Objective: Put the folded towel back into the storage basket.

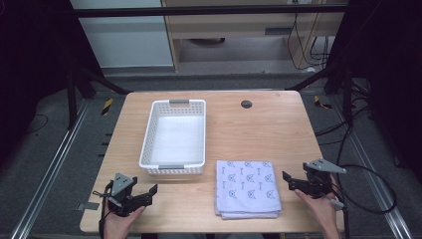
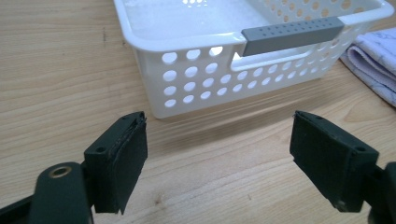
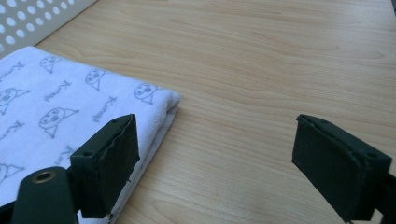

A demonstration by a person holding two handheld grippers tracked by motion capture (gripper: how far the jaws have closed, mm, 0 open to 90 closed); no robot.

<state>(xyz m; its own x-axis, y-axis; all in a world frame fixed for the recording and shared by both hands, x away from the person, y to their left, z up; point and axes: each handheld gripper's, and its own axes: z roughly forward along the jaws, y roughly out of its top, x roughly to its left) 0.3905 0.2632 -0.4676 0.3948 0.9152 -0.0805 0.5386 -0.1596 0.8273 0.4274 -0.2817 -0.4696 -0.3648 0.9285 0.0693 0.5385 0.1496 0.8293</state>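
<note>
A folded white towel (image 1: 247, 187) with small grey printed figures lies flat near the table's front edge, right of centre. An empty white perforated basket (image 1: 149, 130) with grey handles stands just behind and left of it. My left gripper (image 1: 151, 193) rests at the front left corner, open, pointing toward the basket's near wall (image 2: 243, 79). At the towel's right side my right gripper (image 1: 289, 181) is held open, its left jaw over the towel's edge (image 3: 159, 100) and nothing between the jaws. In the left gripper view, the towel's corner (image 2: 373, 56) peeks in at the far right.
The wooden table (image 1: 263, 132) has a small dark round disc (image 1: 246, 104) near its back edge. A cable (image 1: 370, 191) trails from the right gripper off the table's right side. Dark floor, metal frame bars and cables surround the table.
</note>
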